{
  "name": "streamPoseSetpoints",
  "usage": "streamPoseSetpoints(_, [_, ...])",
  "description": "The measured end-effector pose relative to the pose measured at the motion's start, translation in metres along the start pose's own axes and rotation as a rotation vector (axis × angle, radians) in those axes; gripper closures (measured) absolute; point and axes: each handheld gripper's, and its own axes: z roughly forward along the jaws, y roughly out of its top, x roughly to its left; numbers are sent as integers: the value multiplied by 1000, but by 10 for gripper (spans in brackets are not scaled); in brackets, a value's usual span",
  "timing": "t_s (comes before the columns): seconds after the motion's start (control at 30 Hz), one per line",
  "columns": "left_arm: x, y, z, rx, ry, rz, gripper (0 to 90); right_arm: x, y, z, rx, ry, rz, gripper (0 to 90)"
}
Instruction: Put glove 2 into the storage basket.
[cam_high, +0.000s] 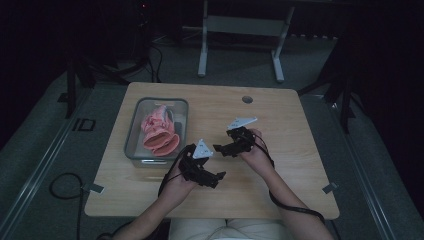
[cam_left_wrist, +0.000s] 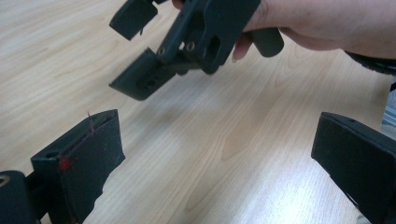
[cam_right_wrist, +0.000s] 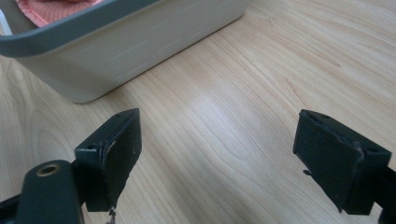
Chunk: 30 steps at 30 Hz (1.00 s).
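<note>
Both grippers are hovering over the bare wooden table (cam_high: 280, 165), jaws spread wide and gripping nothing. The high view is showing the left gripper (cam_high: 216, 176) near the right gripper (cam_high: 220, 149), just beside the grey bin (cam_high: 131, 145) holding the pink cloth (cam_high: 159, 132). The left gripper view is catching the right gripper (cam_left_wrist: 133, 51) opposite; the right gripper view is facing the bin's wall (cam_right_wrist: 140, 46).

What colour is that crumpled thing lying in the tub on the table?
Pink, in lighter and darker folds. The cloth-like bundle in the grey tub shows best in the high view.
</note>
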Motion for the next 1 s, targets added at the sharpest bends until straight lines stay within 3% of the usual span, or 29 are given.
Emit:
streamPoseSetpoints(0.57, [-8,-24,22,33,-20,19,16,-7,-30,1,0,-16,25,143])
streamPoseSetpoints(0.73, [-10,-31,29,45,-17,46,16,-9,-41,0,4,-24,46,144])
streamPoseSetpoints(0.77, [-10,-35,31,55,5,60,16,-9,-42,0,3,-28,49,144])
streamPoseSetpoints(1.0, [-7,-45,36,72,14,36,16,-9,-53,1,4,-42,69,144])
